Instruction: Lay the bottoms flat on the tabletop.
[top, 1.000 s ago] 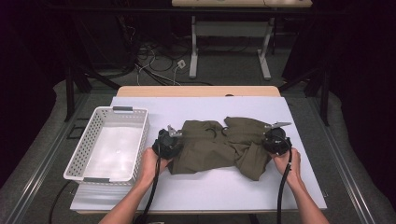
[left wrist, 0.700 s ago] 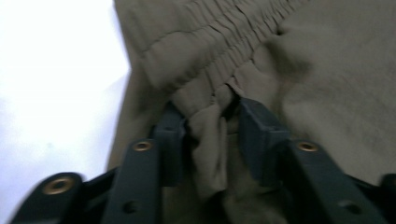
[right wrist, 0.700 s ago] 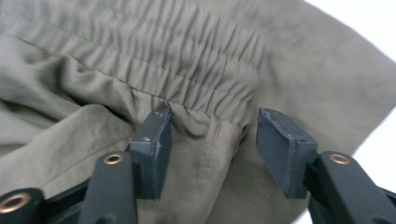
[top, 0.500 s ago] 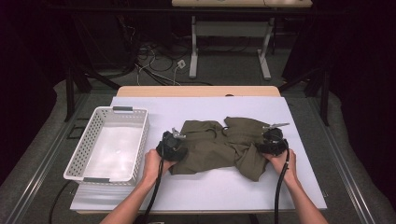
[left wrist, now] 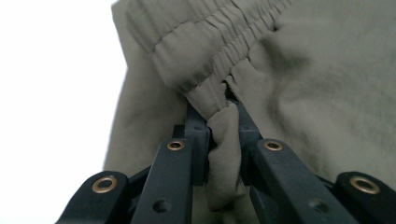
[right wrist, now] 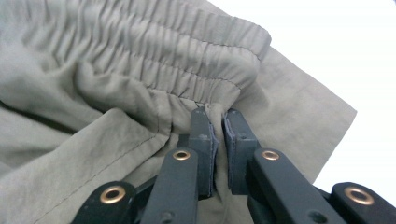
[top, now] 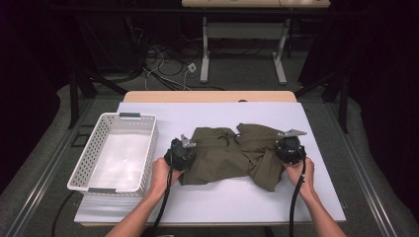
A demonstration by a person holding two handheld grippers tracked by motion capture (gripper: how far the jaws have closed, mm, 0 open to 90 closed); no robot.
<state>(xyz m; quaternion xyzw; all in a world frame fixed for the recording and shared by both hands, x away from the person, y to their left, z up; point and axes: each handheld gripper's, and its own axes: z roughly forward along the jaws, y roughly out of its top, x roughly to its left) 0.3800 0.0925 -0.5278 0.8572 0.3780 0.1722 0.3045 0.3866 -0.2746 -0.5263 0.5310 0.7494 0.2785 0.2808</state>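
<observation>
An olive-green garment (top: 232, 155) with an elastic waistband lies crumpled on the white table cover (top: 222, 200). My left gripper (top: 191, 150) is at the garment's left end. Its jaws have just been closing and are shut on a bunched fold of the waistband (left wrist: 219, 135), with the gripper (left wrist: 218, 122) pinching the cloth (left wrist: 322, 79). My right gripper (top: 278, 148) is at the garment's right end. It has also just been closing, and this gripper (right wrist: 218, 125) is shut on a thin fold of the gathered cloth (right wrist: 102, 88) just below the waistband.
A white perforated basket (top: 83, 170) stands on the table to the left of the left hand. Behind the cover runs the wooden table edge (top: 207, 96). On the floor beyond are cables and desk legs (top: 203, 54).
Both grippers stay at the garment's two ends, each having edged slightly inward toward the cloth. The garment lies much as before.
</observation>
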